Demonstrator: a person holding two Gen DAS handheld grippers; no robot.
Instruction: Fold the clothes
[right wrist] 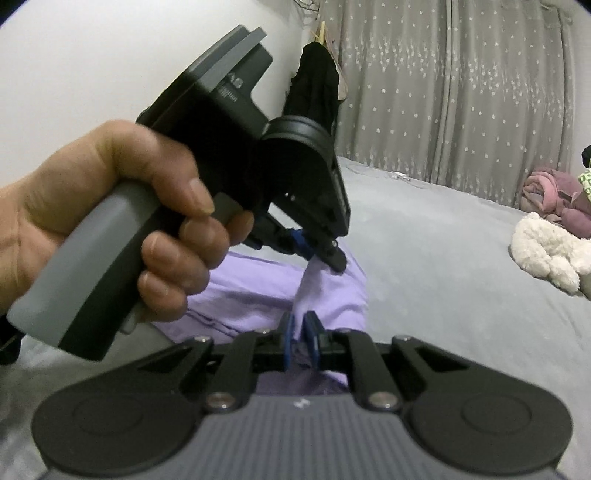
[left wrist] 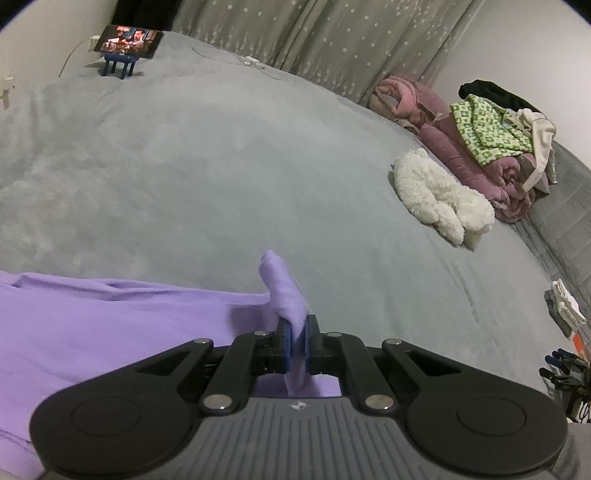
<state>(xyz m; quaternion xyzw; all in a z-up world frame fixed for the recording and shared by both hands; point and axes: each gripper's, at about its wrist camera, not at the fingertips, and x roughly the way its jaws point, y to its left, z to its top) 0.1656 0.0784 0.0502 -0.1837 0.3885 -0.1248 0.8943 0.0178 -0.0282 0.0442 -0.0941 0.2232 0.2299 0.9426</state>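
The left gripper (left wrist: 297, 345) has its blue-padded jaws pinching a fold of lilac garment (left wrist: 110, 325); a crumpled tip of the cloth sticks up just beyond the jaws, and the rest of the garment spreads away to the left of them across the grey bedspread (left wrist: 221, 166). A small pale emblem sits on the ribbed grey body behind the jaws, too small to read.

The right gripper (right wrist: 301, 341) likewise has its jaws pressed together on a strip of the same lilac garment (right wrist: 258, 291), which rises from between them to the left gripper (right wrist: 317, 254) just ahead. That gripper is held in a person's left hand (right wrist: 122, 206) up and to the left of the right jaws. Small pale lettering on its black housing is too blurred to read.

Well beyond the left jaws and to their right lies a white fleecy garment (left wrist: 439, 195), and past it a heap of pink bedding (left wrist: 454, 147) topped with a green-and-white patterned cloth (left wrist: 487, 129). Far ahead to the left a tablet (left wrist: 127, 38) with a lit screen stands on a blue stand (left wrist: 118, 66). Grey curtains (left wrist: 314, 33) with small white stars hang behind the bed.
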